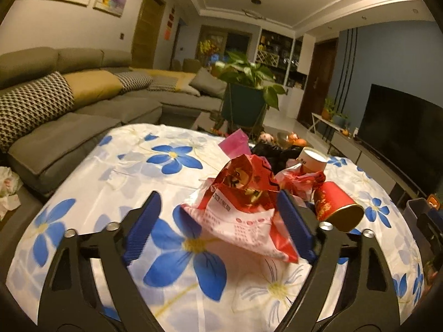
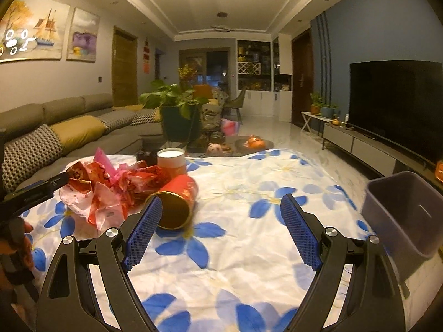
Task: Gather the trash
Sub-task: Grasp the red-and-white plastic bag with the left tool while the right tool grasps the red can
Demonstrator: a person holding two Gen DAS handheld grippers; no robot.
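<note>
Between wide left jaws, crumpled wrapper (image 1: 243,210)

The bin (image 2: 401,215) at the cloth's right edge is cut off by the picture's rim, a black bag (image 1: 272,153) hides behind the wrappers (image 1: 243,193), and the print on the cup (image 1: 313,160) is too small to read.

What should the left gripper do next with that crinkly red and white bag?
Probably close. The left gripper is open, its blue fingers on either side of the red and white bag on the flowered cloth, so squeezing should grab it. The grey bin waits by the right gripper, also open.
</note>
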